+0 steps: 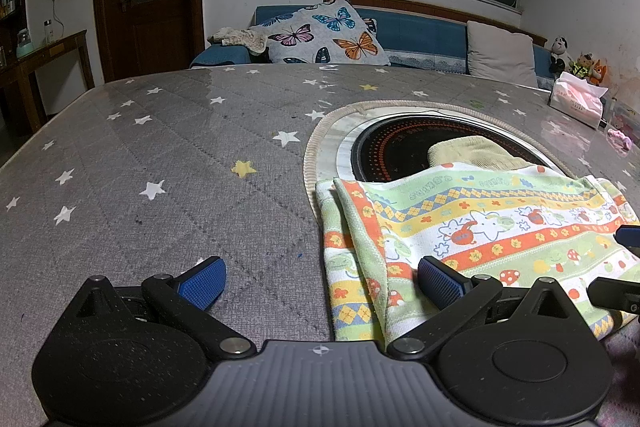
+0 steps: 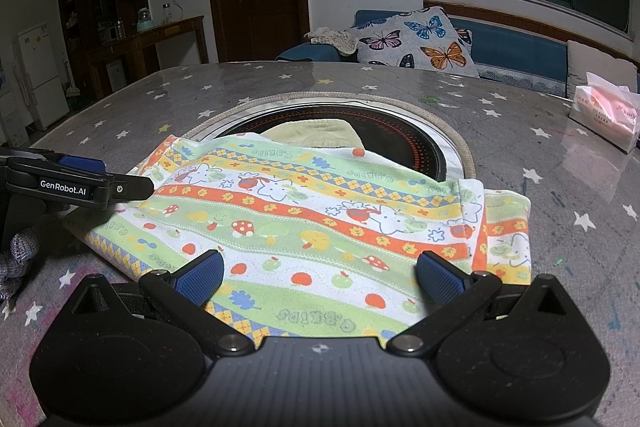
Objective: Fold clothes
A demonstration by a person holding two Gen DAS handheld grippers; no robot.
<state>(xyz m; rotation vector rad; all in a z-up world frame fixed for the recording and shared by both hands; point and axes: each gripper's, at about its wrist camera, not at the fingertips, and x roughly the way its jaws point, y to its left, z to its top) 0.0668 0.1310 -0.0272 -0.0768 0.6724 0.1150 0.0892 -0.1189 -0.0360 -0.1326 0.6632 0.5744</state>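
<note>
A folded garment (image 1: 480, 227) (image 2: 320, 211) with green, orange and yellow stripes and cartoon prints lies on the grey star-patterned table cover (image 1: 180, 167). Its far edge overlaps the round black cooktop (image 1: 400, 151) set in the table. A beige cloth (image 1: 472, 151) (image 2: 316, 133) shows from under that far edge. My left gripper (image 1: 322, 283) is open and straddles the garment's left edge, one finger over the fabric and one over the cover. My right gripper (image 2: 320, 281) is open low over the garment's near edge, holding nothing. In the right wrist view the left gripper (image 2: 120, 179) sits at the garment's left corner.
A tissue pack (image 2: 604, 115) stands at the table's far right. Behind the table is a blue sofa with a butterfly cushion (image 1: 324, 35). A wooden side table (image 2: 152, 43) and a door stand at the left. A gloved hand (image 2: 20, 255) shows at the left edge.
</note>
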